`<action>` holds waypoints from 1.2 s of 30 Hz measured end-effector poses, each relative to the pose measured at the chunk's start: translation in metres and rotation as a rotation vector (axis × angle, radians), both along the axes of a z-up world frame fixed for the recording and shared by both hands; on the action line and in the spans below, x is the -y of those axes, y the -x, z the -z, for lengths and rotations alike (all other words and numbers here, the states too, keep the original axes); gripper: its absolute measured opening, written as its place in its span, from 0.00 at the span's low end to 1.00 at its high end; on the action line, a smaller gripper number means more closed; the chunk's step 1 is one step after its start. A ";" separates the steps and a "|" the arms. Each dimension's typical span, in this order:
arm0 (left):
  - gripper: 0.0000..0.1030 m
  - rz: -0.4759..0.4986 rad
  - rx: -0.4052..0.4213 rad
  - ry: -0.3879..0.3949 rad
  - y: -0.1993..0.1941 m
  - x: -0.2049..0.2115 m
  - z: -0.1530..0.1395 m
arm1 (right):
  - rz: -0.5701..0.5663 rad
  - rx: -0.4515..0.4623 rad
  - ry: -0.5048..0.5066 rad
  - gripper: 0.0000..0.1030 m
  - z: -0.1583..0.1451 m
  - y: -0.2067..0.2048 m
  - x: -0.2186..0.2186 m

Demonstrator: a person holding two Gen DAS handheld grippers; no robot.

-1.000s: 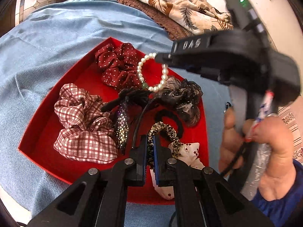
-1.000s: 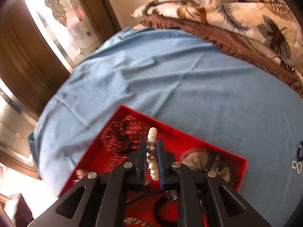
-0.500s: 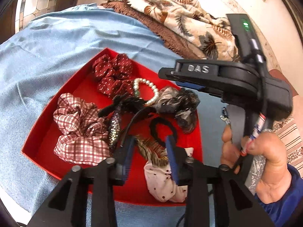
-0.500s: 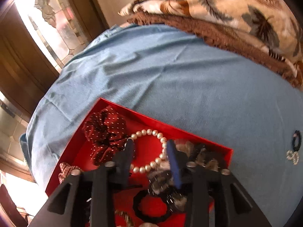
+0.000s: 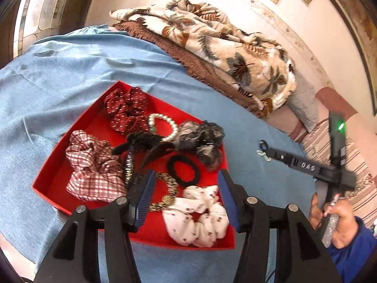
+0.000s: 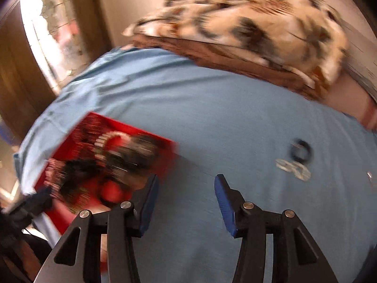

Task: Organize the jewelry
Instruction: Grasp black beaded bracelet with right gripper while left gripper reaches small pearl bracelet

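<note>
Pearl bead bracelet (image 5: 165,126) released into shallow red tray (image 5: 77,127); both tools gape empty: left tool (image 5: 186,198), right tool (image 6: 186,200) swinging toward small dark ring (image 6: 301,152).

The tray (image 5: 70,165) lies on the bed (image 5: 59,75) under the left hand-held gripper (image 5: 186,195), holding the scrunchies (image 5: 94,169) and the pearl bracelet (image 5: 165,125). Two small jewelry pieces (image 6: 294,162) lie on the bed ahead and right of the right hand-held gripper (image 6: 186,202), the tray to its left. A folded blanket (image 5: 223,54) lies beyond.
</note>
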State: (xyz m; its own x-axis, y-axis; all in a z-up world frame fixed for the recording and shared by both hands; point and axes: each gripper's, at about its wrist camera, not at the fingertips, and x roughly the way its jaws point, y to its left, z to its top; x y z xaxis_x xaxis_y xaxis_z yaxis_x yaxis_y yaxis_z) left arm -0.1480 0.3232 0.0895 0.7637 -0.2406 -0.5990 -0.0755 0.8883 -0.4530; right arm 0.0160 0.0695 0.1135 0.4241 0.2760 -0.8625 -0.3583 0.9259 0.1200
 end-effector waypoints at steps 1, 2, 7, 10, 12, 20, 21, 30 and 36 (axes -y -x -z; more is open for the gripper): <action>0.51 0.008 0.010 0.001 0.001 0.002 -0.002 | 0.041 -0.010 0.005 0.52 0.004 -0.002 0.020; 0.51 0.016 0.021 -0.003 0.003 0.005 -0.004 | 0.075 -0.017 0.007 0.52 0.008 -0.005 0.036; 0.51 0.124 0.065 -0.041 0.003 0.036 -0.013 | 0.258 -0.074 0.022 0.52 0.035 -0.032 0.111; 0.51 0.189 0.068 -0.080 0.001 0.059 -0.014 | 0.323 -0.091 0.025 0.52 0.047 -0.054 0.132; 0.51 0.233 0.064 -0.107 -0.001 0.074 -0.012 | 0.351 -0.093 0.028 0.52 0.052 -0.069 0.138; 0.52 0.327 0.032 -0.190 -0.014 0.105 -0.002 | 0.354 -0.102 0.125 0.49 0.090 -0.137 0.125; 0.52 0.335 0.024 -0.188 -0.018 0.107 0.000 | 0.358 -0.111 0.141 0.47 0.097 -0.144 0.124; 0.52 0.362 0.001 -0.200 -0.029 0.119 0.006 | 0.328 -0.142 0.187 0.10 0.100 -0.134 0.146; 0.52 0.366 0.005 -0.226 -0.024 0.127 0.006 | 0.313 -0.174 0.206 0.10 0.088 -0.066 0.201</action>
